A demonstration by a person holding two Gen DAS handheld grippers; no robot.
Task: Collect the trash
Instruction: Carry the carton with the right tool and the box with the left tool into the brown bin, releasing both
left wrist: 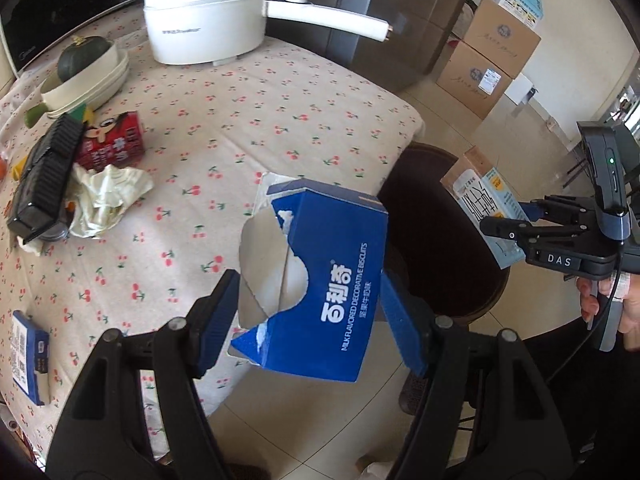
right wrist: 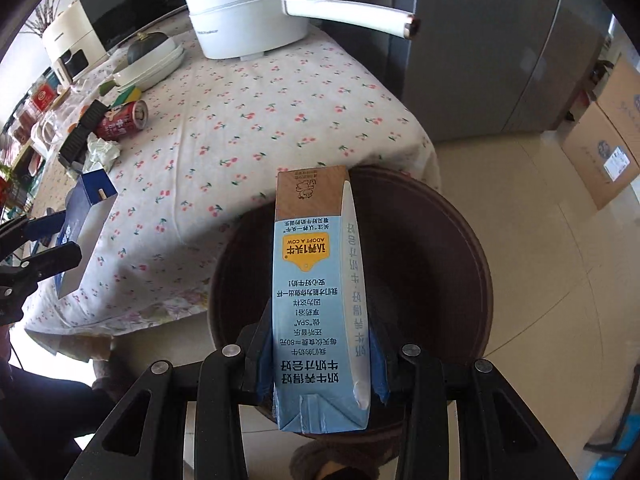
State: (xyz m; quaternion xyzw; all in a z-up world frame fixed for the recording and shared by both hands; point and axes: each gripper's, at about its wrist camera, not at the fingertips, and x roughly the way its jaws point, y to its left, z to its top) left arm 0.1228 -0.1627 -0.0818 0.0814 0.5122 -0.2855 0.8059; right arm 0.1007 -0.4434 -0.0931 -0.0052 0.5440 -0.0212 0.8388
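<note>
My left gripper (left wrist: 308,320) is shut on a torn blue biscuit box (left wrist: 332,280), which hangs over the table's edge beside a dark brown round bin (left wrist: 440,248). At the right of that view, my right gripper (left wrist: 500,236) carries a milk carton (left wrist: 480,196). In the right wrist view, my right gripper (right wrist: 320,320) is shut on the light blue milk carton (right wrist: 308,280), held lengthwise over the bin (right wrist: 432,248). My left gripper (right wrist: 48,240) with the biscuit box (right wrist: 90,208) shows at the left edge. A red can (left wrist: 116,140) and crumpled paper (left wrist: 108,196) lie on the table.
The table has a cherry-print cloth (left wrist: 240,120). On it stand a white pot (left wrist: 208,16) with a long handle, a dish holding a squash (left wrist: 86,72), a black tray (left wrist: 44,176) and a small blue box (left wrist: 30,360). Cardboard boxes (left wrist: 492,52) stand on the tiled floor.
</note>
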